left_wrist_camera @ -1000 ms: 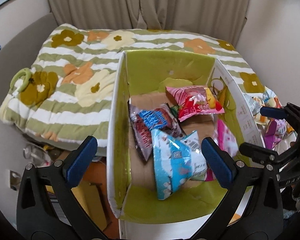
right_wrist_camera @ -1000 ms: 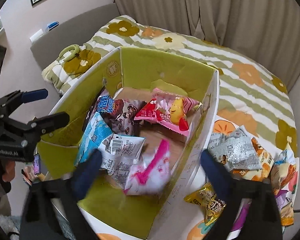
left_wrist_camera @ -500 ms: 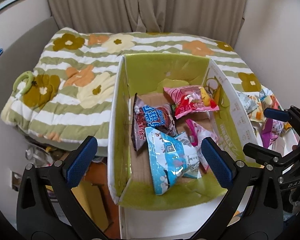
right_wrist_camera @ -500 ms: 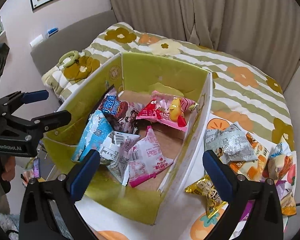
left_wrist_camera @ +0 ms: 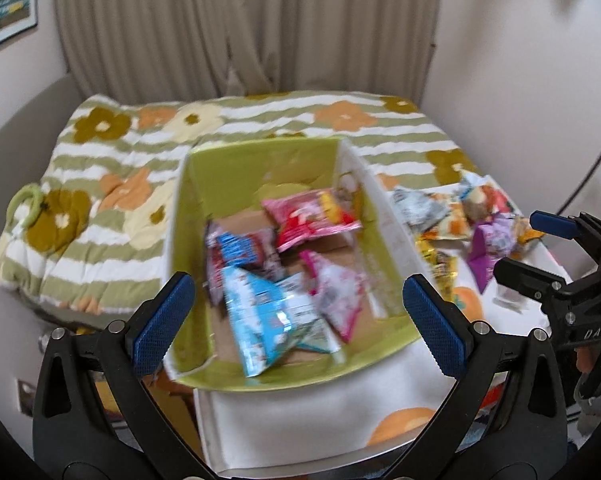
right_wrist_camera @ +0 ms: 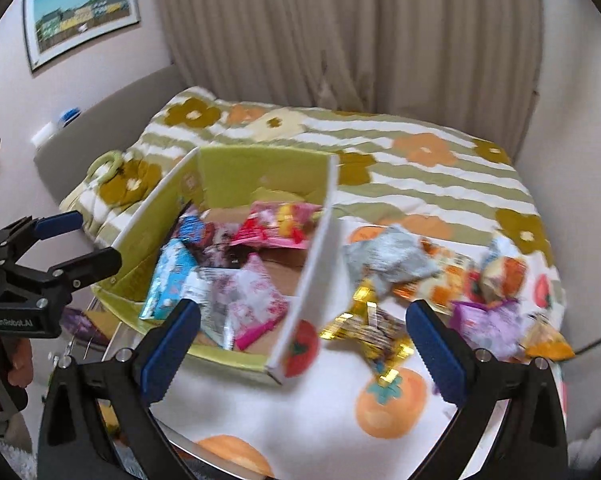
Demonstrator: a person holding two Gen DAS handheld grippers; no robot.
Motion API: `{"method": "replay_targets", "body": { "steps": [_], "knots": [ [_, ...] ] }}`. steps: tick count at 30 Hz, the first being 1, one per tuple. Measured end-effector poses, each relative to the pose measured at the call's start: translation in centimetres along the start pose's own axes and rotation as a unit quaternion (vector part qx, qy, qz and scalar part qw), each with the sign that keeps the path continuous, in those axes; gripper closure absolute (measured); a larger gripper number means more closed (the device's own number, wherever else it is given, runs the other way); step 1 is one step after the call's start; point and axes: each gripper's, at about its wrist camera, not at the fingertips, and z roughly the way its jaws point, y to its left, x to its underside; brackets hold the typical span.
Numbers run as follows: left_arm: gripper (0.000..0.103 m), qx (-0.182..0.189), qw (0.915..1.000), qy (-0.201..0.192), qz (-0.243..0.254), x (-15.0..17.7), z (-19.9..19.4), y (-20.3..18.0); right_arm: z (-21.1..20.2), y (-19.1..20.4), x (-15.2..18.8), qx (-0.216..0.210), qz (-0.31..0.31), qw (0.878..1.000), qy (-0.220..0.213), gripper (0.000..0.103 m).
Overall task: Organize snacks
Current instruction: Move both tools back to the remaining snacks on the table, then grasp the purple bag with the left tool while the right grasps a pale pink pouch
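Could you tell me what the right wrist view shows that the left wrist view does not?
Only the right wrist view shows the whole framed picture on the wall and the tomato print on the cloth by the box corner. Only the left wrist view shows the box's near green flap in full. Both share the green box, the blue snack bag, the red snack bag and the loose snacks outside it.

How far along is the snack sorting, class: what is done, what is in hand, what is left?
Done: four packets, among them the light blue packet and red packet, lie in the green box. In hand: nothing; the left gripper and right gripper are both open. Left: the loose pile, including the gold packet and purple packet, beside the box.
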Motion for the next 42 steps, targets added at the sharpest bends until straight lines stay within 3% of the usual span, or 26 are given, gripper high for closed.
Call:
{"method": "replay_targets", "body": {
  "steps": [12, 20, 23, 27, 30, 33, 37, 42],
  "knots": [
    [0.000, 0.057, 0.9969, -0.031, 0.044, -2.6, -0.5, -10.1, -7.1, -9.6, 2.5, 0.073, 0.064, 0.995, -0.035, 0.001],
    [0.000, 0.114, 0.9885, -0.016, 0.098, -4.7, 2.7, -19.5, -8.2, -16.2, 4.8, 0.098, 0.078, 0.992, -0.004, 0.001],
    [0.000, 0.162, 0.9766, 0.008, 0.141, -5.7, 4.7, -23.3, -7.9, -18.6, 5.8, 0.095, 0.097, 0.991, 0.013, 0.001],
    [0.000, 0.165, 0.9597, 0.029, 0.226, -6.3, 7.7, -28.3, -6.9, -21.2, 7.5, 0.109, 0.118, 0.986, 0.036, 0.001],
    [0.000, 0.175, 0.9424, 0.071, 0.276, -6.3, 11.5, -31.7, -5.9, -22.5, 8.9, 0.113, 0.134, 0.983, 0.050, 0.001],
    [0.000, 0.169, 0.9301, 0.110, 0.307, -5.6, 15.2, -33.6, -4.4, -24.0, 10.5, 0.102, 0.163, 0.979, 0.069, 0.001],
    [0.000, 0.163, 0.9076, 0.159, 0.353, -3.6, 20.0, -36.0, -2.1, -25.0, 12.0, 0.096, 0.196, 0.972, 0.083, 0.001],
    [0.000, 0.147, 0.8905, 0.182, 0.390, -1.3, 23.6, -37.3, 1.7, -24.8, 13.8, 0.093, 0.230, 0.962, 0.117, 0.001]
  ]
}}
